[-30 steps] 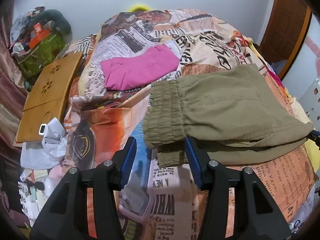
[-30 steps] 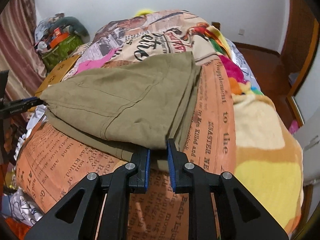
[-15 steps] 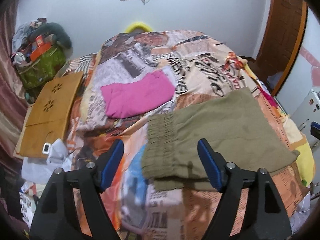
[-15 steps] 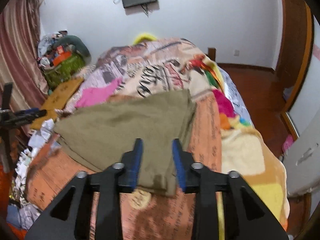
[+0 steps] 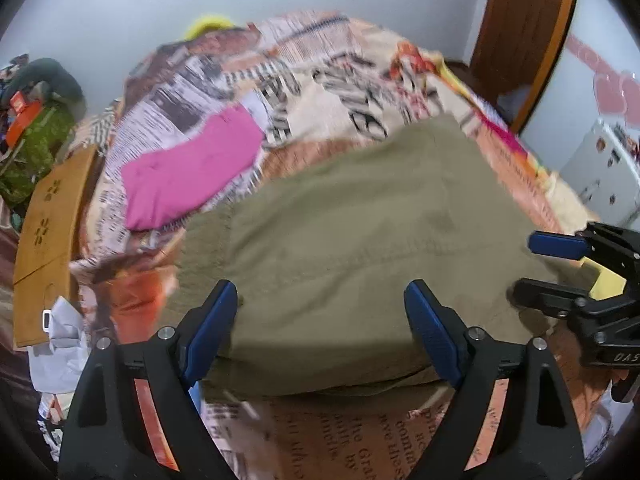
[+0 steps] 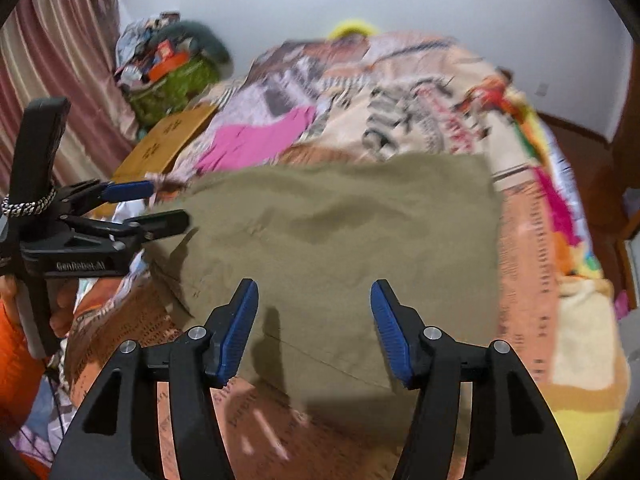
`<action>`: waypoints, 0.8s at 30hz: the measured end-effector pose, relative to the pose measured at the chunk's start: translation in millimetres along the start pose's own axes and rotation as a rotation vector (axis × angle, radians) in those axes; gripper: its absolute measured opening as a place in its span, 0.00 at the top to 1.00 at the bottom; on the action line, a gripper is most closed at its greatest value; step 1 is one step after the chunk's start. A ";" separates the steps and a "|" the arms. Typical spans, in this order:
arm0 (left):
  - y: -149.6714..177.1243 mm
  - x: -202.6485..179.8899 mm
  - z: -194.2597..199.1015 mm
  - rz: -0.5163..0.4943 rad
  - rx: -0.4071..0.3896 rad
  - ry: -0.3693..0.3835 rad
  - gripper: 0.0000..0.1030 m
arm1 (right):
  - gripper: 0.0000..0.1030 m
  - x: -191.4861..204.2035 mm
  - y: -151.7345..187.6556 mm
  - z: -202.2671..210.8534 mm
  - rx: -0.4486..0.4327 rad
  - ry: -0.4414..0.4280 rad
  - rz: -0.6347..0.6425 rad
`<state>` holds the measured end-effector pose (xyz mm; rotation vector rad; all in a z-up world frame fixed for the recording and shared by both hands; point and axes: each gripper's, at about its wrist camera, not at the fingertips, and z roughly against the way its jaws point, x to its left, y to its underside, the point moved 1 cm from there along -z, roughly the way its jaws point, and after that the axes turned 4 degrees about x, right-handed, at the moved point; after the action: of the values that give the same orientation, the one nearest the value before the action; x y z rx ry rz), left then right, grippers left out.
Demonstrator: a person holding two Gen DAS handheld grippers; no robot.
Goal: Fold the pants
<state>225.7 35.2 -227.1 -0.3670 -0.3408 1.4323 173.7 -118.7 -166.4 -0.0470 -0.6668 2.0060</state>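
While lying folded at twelve o'clock, olive pants (image 5: 360, 248) untouched by opening left gripper (image 5: 320, 332) and right gripper (image 6: 314, 328); perhaps another fold left.

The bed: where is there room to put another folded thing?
Bare bedspread lies beyond the olive pants, right of the pink garment. A strip shows right of the pants. The left edge is crowded: wooden board, clutter.

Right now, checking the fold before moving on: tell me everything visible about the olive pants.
The olive pants lie folded flat on the newspaper-print bedspread, a soft woven-looking cloth with a gathered elastic waistband at the left end and faint seams. A pink garment lies just beyond them. Both grippers' jaws are opening above the pants, nothing clamped.
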 end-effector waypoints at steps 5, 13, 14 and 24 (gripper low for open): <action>19.5 -8.8 -22.2 -0.030 0.040 -0.014 0.14 | 0.47 -2.1 12.4 -23.8 0.086 -0.008 -0.002; 30.2 -5.8 -13.1 -0.034 0.028 -0.025 0.14 | 0.47 -7.2 25.7 -9.0 0.084 0.028 0.027; 31.5 -4.9 -10.4 -0.035 0.024 -0.029 0.14 | 0.47 -8.4 27.8 -5.9 0.080 0.036 0.026; 45.5 32.0 2.5 0.082 0.040 -0.027 0.14 | 0.47 -42.8 47.6 18.4 0.063 0.091 -0.075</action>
<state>187.5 71.8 -244.7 -0.3331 -0.3214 1.5228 152.1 -179.4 -183.5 -0.0742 -0.5392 1.9395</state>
